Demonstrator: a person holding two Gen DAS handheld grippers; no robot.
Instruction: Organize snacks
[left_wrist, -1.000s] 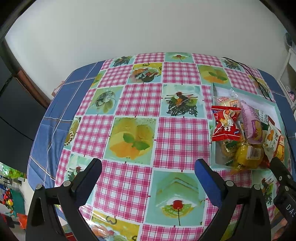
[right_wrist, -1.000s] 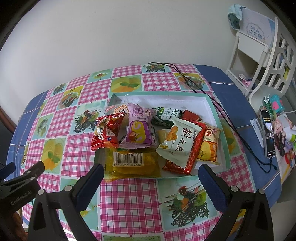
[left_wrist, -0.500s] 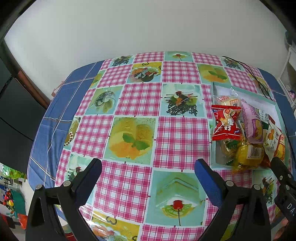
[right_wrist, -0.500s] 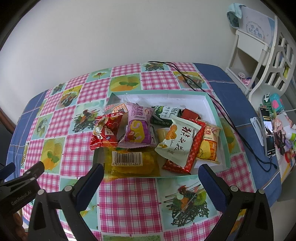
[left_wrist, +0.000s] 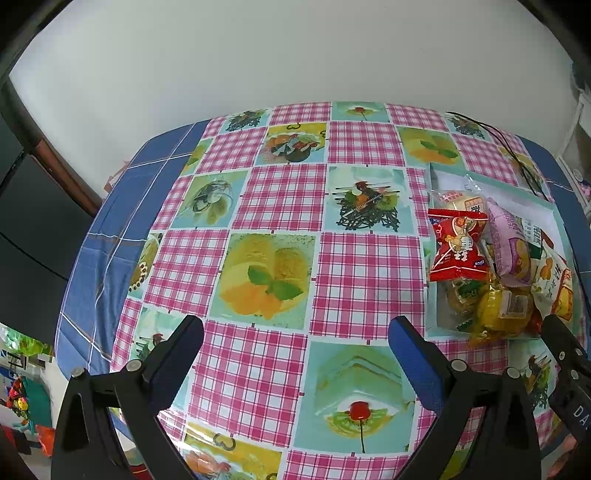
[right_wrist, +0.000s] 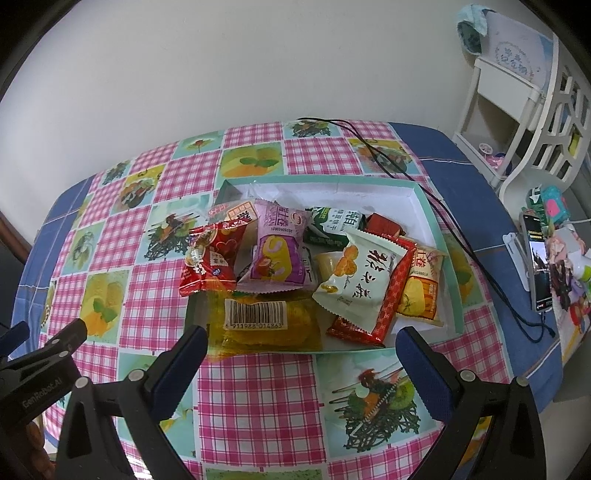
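1. Nearest the camera, the right gripper (right_wrist: 299, 354) is seen with its blue-padded jaws spread wide and nothing held between them; it hangs above the table's near edge.
2. The left gripper (left_wrist: 295, 343) is likewise wide open and empty, poised over bare checked tablecloth (left_wrist: 280, 206) toward the table's left half.
3. Just ahead of the right gripper, the yellow packet (right_wrist: 264, 325) with a barcode label is found lying flat at the near-left corner of the tray (right_wrist: 441, 236), its near end hanging over the tray's near rim onto the cloth. Its long axis runs left to right, across the line of the fingers.
4. The right gripper is judged the nearer of the two: the packet lies straight ahead and slightly left of its centre, while from the left gripper the whole tray is off to the right, near the table's right edge.
5. A pinch across the packet's short width, fingers fore and aft, is judged the likely approach; a turn of the wrist would be needed for that.
6. Behind it, a red packet (right_wrist: 210, 260) overhangs the tray's left rim, and a purple packet (right_wrist: 280, 251) leans beside it.
7. A white packet (right_wrist: 358, 280) rests over a red-edged packet (right_wrist: 391, 302) toward the tray's right side, with an orange-yellow packet (right_wrist: 423, 291) against the right rim.
8. Farther back, a green packet (right_wrist: 336, 225) lies mid-tray; the tray's far strip is bare.
9. A black cable (right_wrist: 373, 144) trails past the tray's far-right corner.
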